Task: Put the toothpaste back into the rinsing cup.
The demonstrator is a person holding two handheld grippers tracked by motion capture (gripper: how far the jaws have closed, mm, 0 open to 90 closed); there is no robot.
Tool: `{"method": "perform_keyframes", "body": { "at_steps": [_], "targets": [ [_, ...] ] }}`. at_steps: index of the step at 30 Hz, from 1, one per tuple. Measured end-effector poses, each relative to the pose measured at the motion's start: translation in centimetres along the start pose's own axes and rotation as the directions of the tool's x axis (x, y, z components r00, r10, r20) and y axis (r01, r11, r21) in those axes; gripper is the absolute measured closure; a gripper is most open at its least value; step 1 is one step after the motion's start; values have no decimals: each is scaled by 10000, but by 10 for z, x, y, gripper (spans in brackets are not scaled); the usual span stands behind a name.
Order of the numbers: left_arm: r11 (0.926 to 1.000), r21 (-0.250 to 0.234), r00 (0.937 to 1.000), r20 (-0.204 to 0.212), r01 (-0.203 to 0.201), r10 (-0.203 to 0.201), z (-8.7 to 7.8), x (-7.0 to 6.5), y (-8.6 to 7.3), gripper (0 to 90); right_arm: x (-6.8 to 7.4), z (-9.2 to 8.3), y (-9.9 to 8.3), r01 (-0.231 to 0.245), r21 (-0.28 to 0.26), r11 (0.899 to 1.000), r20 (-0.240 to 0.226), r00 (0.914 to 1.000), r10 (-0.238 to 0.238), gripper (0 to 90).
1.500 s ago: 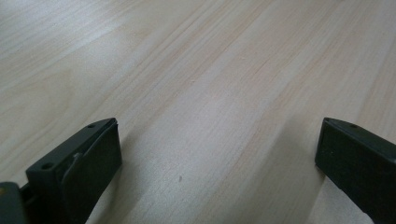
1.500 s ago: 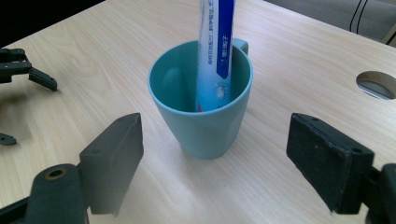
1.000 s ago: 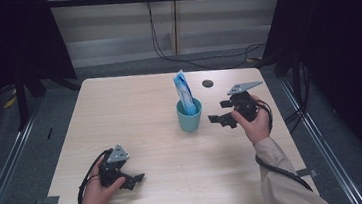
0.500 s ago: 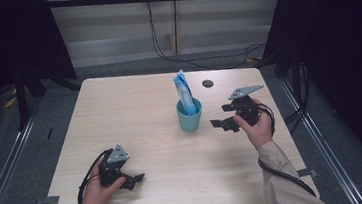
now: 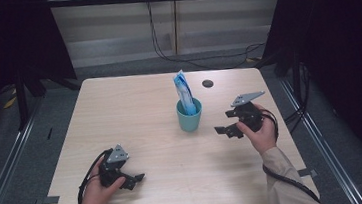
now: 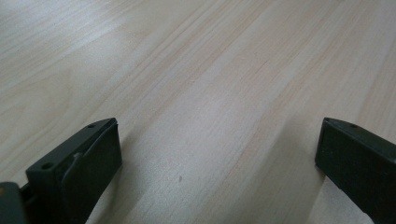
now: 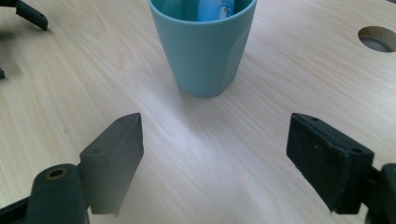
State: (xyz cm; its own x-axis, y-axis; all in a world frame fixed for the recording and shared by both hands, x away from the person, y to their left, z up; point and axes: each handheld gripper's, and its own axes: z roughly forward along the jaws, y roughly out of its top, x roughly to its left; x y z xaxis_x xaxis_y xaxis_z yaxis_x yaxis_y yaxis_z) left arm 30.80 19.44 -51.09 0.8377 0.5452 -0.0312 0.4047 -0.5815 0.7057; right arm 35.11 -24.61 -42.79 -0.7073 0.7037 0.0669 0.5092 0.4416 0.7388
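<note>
Two hand-held grippers are over the table (image 5: 134,111). Near its front left corner, the left hand-held gripper (image 5: 135,179) rests low on the wood, jaws spread wide and holding nothing. Toward the middle of the table, nearer the far edge, stands a teal cup (image 5: 190,114) with a blue packet (image 5: 183,92) upright inside. Just right of the cup, apart from it, the right hand-held gripper (image 5: 224,123) points at it, jaws wide and empty.

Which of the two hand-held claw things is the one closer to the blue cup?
The right gripper, just to the side of the teal cup, jaws open toward it. The left gripper rests near the table's front edge, well away.
</note>
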Motion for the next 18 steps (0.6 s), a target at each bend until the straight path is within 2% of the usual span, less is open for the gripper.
{"method": "perform_keyframes", "body": {
  "at_steps": [4, 18],
  "targets": [
    [10000, -1, 10000, 0, 6, -6, 0, 0, 0, 1, 1, 0, -6, 171, 307, 9994, 117, 9998, -174, 184],
    [10000, -1, 10000, 1, 2, -2, 0, 0, 0, 1, -1, -2, -26, -3, 278, 9996, 36, 10000, 2, 184]
  ]
}}
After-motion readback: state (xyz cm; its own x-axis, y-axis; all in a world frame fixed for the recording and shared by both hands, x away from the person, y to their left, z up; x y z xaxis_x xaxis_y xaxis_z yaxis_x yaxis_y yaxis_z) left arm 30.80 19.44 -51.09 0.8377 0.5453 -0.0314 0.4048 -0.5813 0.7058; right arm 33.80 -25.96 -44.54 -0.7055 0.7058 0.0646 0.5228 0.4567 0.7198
